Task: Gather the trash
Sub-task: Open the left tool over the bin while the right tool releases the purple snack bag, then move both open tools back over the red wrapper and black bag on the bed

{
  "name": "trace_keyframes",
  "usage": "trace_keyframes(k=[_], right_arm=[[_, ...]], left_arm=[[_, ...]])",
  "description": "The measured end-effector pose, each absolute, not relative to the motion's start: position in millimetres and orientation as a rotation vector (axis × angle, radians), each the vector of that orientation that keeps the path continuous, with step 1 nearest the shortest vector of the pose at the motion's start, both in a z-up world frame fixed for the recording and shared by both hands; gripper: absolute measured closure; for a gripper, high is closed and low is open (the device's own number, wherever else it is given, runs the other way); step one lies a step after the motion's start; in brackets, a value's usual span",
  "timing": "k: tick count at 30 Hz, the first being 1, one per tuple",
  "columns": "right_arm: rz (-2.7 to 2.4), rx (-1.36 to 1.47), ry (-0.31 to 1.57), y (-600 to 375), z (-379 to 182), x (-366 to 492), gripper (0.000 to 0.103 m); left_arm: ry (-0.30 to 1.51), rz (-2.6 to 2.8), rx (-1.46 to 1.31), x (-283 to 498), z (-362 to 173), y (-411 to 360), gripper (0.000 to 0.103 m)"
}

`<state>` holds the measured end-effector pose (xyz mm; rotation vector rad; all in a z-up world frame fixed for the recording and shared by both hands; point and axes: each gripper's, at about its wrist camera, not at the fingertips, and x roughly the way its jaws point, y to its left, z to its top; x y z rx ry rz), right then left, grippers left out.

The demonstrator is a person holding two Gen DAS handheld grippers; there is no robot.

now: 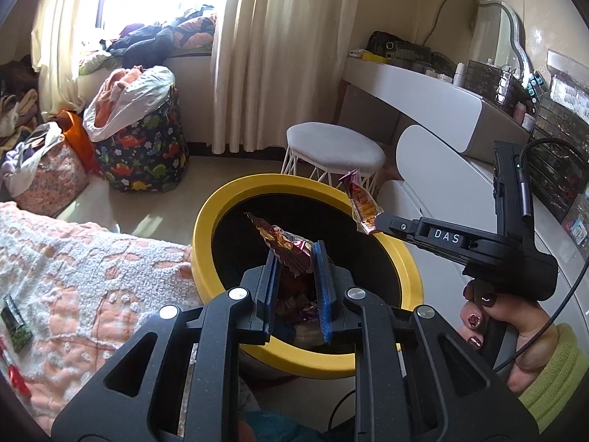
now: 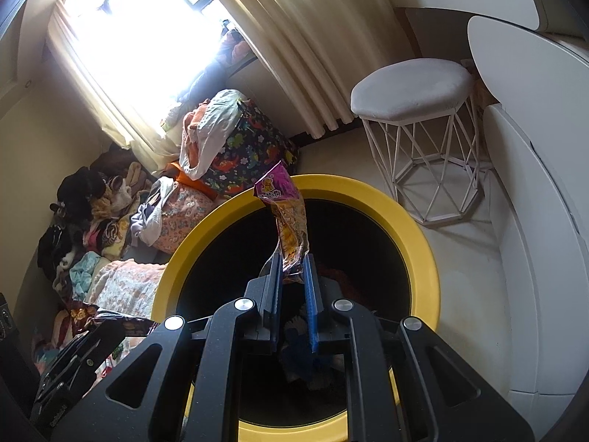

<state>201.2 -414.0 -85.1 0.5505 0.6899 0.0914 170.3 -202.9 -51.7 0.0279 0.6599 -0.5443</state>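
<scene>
Wrappers poised over the round yellow-rimmed bin (image 1: 206, 217), ready to drop.

Left gripper (image 1: 296, 258) has its jaws nearly closed, pinching a crumpled brown foil snack wrapper (image 1: 283, 243) above the bin's dark mouth. Right gripper (image 2: 293, 269), also nearly closed, clamps a purple-and-orange plastic snack packet (image 2: 287, 217) by its lower end, so it stands upright over the same opening. Both seem held there so that releasing lets them fall inside, beside the pink-and-white bedspread (image 1: 92, 269).

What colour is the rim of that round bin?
Bright yellow, around a black inside. The bin shows best in the right wrist view.
</scene>
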Motion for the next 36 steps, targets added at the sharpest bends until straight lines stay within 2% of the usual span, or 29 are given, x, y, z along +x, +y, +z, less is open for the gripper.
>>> trace_keyframes(k=[3, 4, 5, 7, 8, 10, 11, 12, 17, 24, 36], right_arm=[[0.09, 0.547, 0.695, -413, -85, 202, 0.087], [0.089, 0.546, 0.695, -414, -86, 203, 0.082], [0.084, 0.545, 0.693, -414, -85, 203, 0.078], [0.08, 0.547, 0.686, -415, -84, 203, 0.061], [0.076, 0.548, 0.68, -415, -84, 203, 0.058], [0.073, 0.545, 0.667, -416, -82, 202, 0.053], [0.074, 0.545, 0.659, -416, -81, 201, 0.052], [0.077, 0.545, 0.65, -415, -80, 200, 0.047], [0.105, 0.512, 0.606, -404, -69, 197, 0.038], [0.182, 0.434, 0.538, -379, -47, 194, 0.034], [0.313, 0.325, 0.525, -315, -29, 191, 0.029]], left_arm=[[0.664, -0.547, 0.037, 176, -56, -209, 0.09], [0.667, -0.544, 0.035, 178, -57, -210, 0.09], [0.674, -0.54, 0.031, 180, -58, -211, 0.084], [0.688, -0.535, 0.02, 184, -60, -211, 0.063], [0.69, -0.53, 0.014, 185, -60, -209, 0.049], [0.684, -0.516, 0.003, 184, -59, -205, 0.037], [0.681, -0.503, -0.002, 183, -59, -202, 0.023], [0.677, -0.487, -0.007, 183, -58, -199, 0.012], [0.65, -0.416, -0.035, 177, -53, -176, 0.011], [0.61, -0.315, -0.062, 167, -42, -139, 0.011], [0.562, -0.189, -0.137, 155, -30, -75, 0.011]])
